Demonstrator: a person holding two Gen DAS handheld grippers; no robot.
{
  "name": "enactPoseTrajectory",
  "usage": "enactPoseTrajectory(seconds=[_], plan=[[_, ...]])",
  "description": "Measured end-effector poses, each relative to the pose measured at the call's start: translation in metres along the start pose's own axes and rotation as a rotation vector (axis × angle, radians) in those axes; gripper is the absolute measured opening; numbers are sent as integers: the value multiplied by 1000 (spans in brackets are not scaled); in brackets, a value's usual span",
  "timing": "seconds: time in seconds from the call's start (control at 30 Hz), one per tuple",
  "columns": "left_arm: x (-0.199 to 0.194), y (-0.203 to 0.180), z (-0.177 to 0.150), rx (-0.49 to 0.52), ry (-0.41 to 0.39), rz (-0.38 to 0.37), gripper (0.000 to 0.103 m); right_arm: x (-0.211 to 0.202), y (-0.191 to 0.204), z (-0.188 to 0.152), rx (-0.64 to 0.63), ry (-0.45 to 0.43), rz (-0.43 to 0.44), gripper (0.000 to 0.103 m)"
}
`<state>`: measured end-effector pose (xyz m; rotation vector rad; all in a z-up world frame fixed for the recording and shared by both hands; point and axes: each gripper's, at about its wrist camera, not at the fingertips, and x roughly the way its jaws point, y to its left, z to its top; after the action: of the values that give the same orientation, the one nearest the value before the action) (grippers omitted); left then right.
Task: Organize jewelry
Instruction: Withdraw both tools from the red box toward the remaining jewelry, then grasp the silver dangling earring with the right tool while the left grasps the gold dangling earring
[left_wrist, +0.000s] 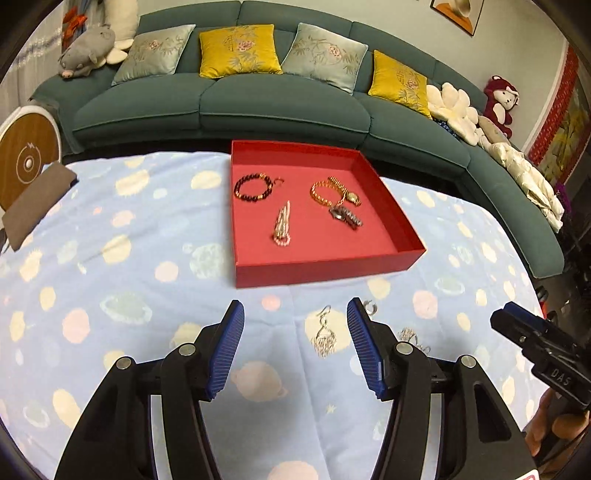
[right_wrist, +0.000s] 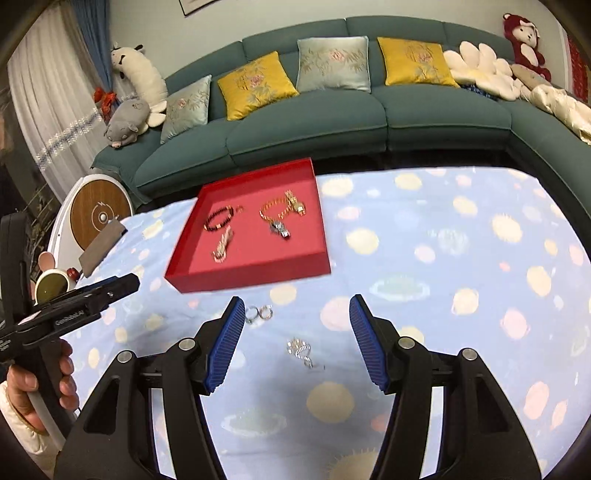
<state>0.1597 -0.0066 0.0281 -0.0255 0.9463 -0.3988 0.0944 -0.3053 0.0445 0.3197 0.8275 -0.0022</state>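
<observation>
A red tray (left_wrist: 321, 267) (right_wrist: 258, 273) on the blue patterned cloth holds a dark bead bracelet (left_wrist: 254, 187), a gold bracelet (left_wrist: 325, 192), a pearl piece (left_wrist: 282, 225) and a dark watch-like piece (left_wrist: 346, 217). My left gripper (left_wrist: 295, 347) is open and empty above the cloth; a silver dangle earring (left_wrist: 325, 334) lies between its fingers. My right gripper (right_wrist: 295, 343) is open and empty; a silver earring (right_wrist: 301, 350) lies between its fingers, and two silver rings (right_wrist: 258, 314) lie by its left finger. The right gripper also shows in the left wrist view (left_wrist: 517, 325).
A green sofa (left_wrist: 280, 103) with cushions stands behind the table. A brown pad (left_wrist: 35, 203) lies at the cloth's left edge. A round white and wood device (right_wrist: 99, 218) stands left. More silver jewelry (left_wrist: 410, 338) lies behind my left gripper's right finger.
</observation>
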Motion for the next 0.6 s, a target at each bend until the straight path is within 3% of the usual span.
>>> enactPoseTrajectory(seconds=[0.13,0.27,0.6], plan=[[16,5,-26,-15,28,11,56,29,-1,-35,-49,88,-40,57],[32,7,-40,10,28,35,56,52,-2,-57,-109,116,-55,57],[56,3,-48,46,45,34,56,87,4,-62,-180,123,-33,57]])
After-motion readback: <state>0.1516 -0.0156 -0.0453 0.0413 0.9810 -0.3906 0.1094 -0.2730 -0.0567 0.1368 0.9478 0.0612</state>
